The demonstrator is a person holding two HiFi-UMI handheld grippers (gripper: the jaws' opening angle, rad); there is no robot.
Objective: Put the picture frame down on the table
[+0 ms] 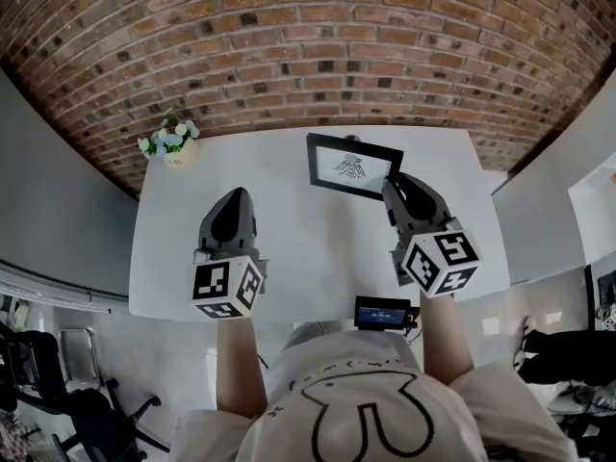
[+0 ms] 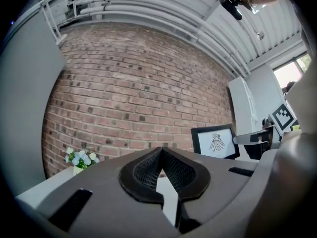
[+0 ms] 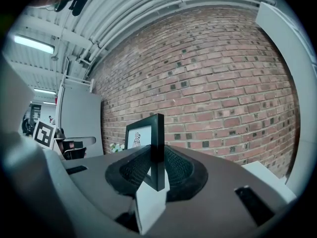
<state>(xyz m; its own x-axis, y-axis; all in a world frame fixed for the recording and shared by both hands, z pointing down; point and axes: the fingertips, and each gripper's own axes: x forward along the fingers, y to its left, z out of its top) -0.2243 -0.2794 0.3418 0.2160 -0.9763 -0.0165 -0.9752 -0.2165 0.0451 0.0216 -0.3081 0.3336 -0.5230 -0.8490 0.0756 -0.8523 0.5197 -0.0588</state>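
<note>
Red brick wall (image 1: 308, 37) behind white table (image 1: 318, 243), grey ceiling pipes (image 2: 138, 6) overhead

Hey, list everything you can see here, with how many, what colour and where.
table: one, white, before the person
picture frame: one, black with white print, far right of table
flowers: one small pot, white and blue, far left corner
brick wall: one, red-brown, behind table
left gripper: one, grey, shut, empty, over table's left
right gripper: one, grey, shut on picture frame's edge
</note>
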